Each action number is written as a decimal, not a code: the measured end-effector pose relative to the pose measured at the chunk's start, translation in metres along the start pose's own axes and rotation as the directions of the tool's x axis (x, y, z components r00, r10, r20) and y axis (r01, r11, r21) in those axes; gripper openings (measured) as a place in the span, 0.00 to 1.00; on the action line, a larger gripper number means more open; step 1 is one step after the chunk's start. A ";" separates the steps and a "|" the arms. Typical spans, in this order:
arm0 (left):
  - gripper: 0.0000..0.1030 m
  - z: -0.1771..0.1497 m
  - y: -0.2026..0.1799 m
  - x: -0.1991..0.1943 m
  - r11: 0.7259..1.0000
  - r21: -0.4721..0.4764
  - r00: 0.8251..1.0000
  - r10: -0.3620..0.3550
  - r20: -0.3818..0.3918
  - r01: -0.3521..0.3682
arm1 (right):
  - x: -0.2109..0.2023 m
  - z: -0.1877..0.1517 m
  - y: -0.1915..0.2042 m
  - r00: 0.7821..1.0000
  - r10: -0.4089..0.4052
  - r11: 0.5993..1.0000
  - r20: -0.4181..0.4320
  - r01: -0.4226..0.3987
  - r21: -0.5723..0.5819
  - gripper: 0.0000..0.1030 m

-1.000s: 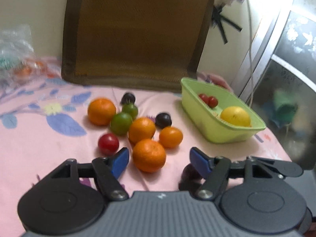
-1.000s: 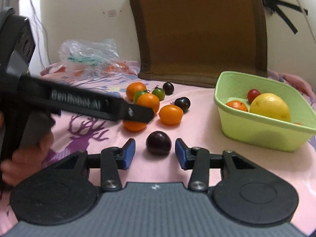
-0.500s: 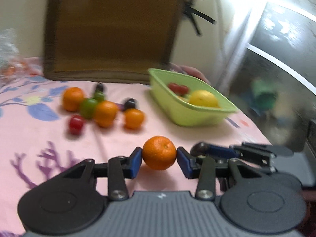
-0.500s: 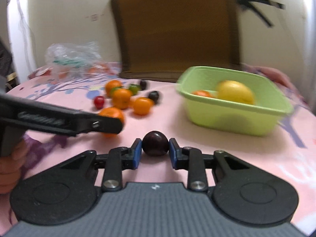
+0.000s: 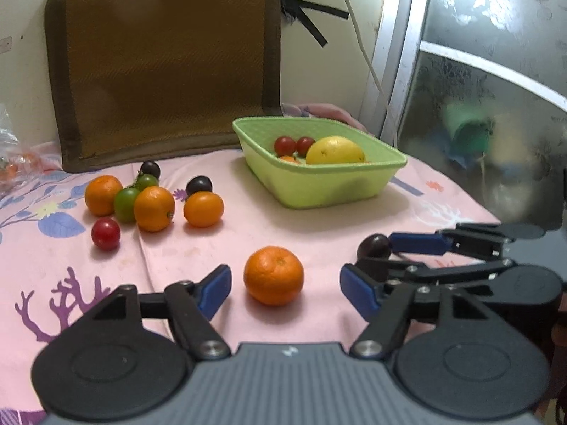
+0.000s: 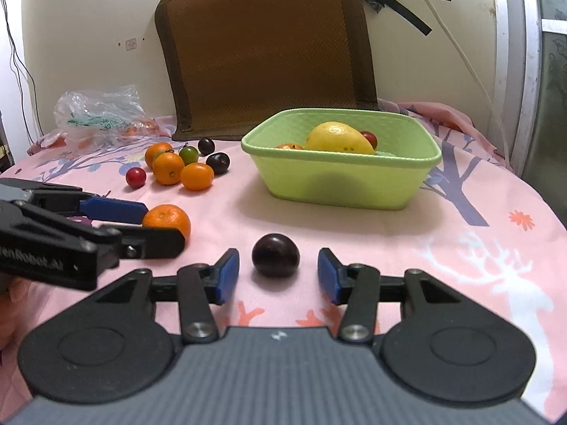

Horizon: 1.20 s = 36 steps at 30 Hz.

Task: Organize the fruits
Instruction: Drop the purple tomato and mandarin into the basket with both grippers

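Step in hand: release of two fruits on the counter, short of the basket.

Left tool: jaws opening, pads clear of the orange on both sides. Orange resting on the pink cloth between the jaws, not gripped. In the right wrist view, same orange at 9 o'clock, just behind the left tool's fingers.

Right tool: jaws opening, pads clear of the plum. Plum seated on the cloth between the jaws, touching neither pad. In the left wrist view, same plum at 3 o'clock, beside the right tool's upper finger.

Basket at 12 to 1 o'clock from both tools, well apart from orange and plum. Contents visible: lemon, two red tomatoes, part of a small orange fruit. Loose pile of oranges, green, red and dark fruit at 10 o'clock, near the brown mat.

Judged progress: early; most fruit not yet in the basket.

Next move, as judged: either re-close on each fruit, squarely across its widest part, lift clear of the rim and carry toward 12 o'clock to drop inside; or back off and reach for the pile. Round fruit apt to roll on the cloth; close gently and centred. Keep the two tools apart during transfer, since their fingers lie close together here.
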<state>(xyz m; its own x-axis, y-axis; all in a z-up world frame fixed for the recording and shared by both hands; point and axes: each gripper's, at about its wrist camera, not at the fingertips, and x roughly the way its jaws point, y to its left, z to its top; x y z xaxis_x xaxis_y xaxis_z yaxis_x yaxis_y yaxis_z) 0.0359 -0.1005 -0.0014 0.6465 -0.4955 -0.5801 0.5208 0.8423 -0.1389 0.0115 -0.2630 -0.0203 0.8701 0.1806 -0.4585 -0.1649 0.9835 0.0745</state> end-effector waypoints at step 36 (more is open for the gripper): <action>0.62 0.124 0.013 0.077 0.995 -0.104 0.996 0.008 0.085 0.001 | 0.022 0.054 -0.122 0.962 -0.021 0.902 0.271 -0.099 0.421 0.53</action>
<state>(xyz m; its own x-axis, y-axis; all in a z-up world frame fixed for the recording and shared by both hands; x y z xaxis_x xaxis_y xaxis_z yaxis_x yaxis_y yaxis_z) 0.1611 -0.1536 0.0515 0.6961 -0.5048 -0.5105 0.4607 0.8594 -0.2217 0.0758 -0.3783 0.0087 0.9667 0.1563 -0.2025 -0.0397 0.8736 0.4851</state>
